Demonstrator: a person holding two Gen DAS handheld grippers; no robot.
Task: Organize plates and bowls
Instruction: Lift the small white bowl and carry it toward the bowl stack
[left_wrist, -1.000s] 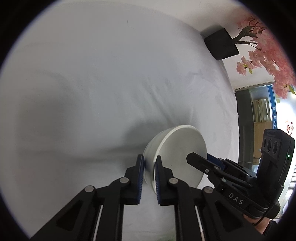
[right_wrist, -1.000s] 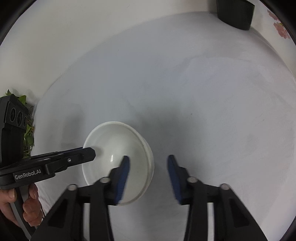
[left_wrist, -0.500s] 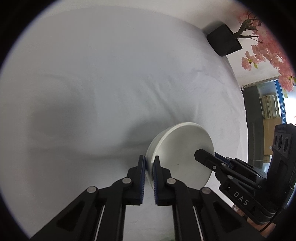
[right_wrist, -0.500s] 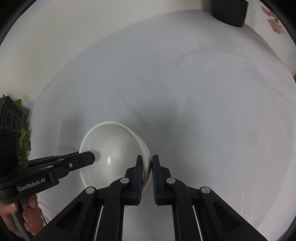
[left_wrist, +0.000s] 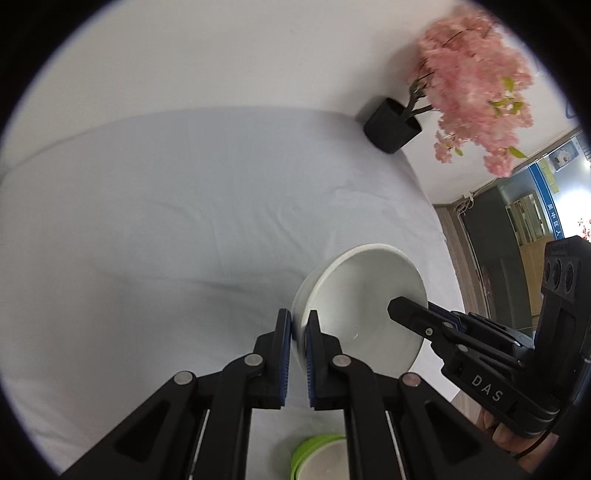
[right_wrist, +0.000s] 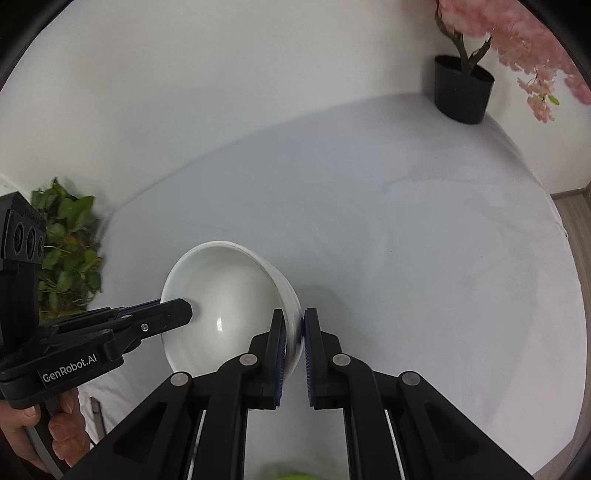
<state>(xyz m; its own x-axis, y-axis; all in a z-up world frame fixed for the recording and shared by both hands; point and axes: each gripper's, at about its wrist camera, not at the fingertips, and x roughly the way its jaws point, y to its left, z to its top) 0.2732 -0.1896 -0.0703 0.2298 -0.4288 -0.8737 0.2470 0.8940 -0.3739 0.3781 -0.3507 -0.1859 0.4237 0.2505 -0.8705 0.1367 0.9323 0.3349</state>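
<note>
A white bowl (left_wrist: 364, 302) is held in the air between both grippers, above the white-clothed table (left_wrist: 184, 221). My left gripper (left_wrist: 298, 332) is shut on the bowl's left rim. My right gripper (right_wrist: 294, 334) is shut on the bowl's (right_wrist: 225, 295) right rim. In the left wrist view the right gripper (left_wrist: 436, 325) reaches in from the right. In the right wrist view the left gripper (right_wrist: 162, 314) reaches in from the left. A green-rimmed bowl (left_wrist: 321, 458) sits below, at the bottom edge of the left wrist view, partly hidden by my fingers.
A black pot with a pink blossom tree (left_wrist: 393, 125) stands at the table's far right corner; it also shows in the right wrist view (right_wrist: 463, 88). A green leafy plant (right_wrist: 66, 254) stands at the left. The table's right edge drops to the floor (right_wrist: 576, 229).
The right gripper closed on the bowl's rim. Both grippers then lifted the bowl off the cloth and tilted up, bringing the wall, the plants and the green-rimmed bowl into view.
</note>
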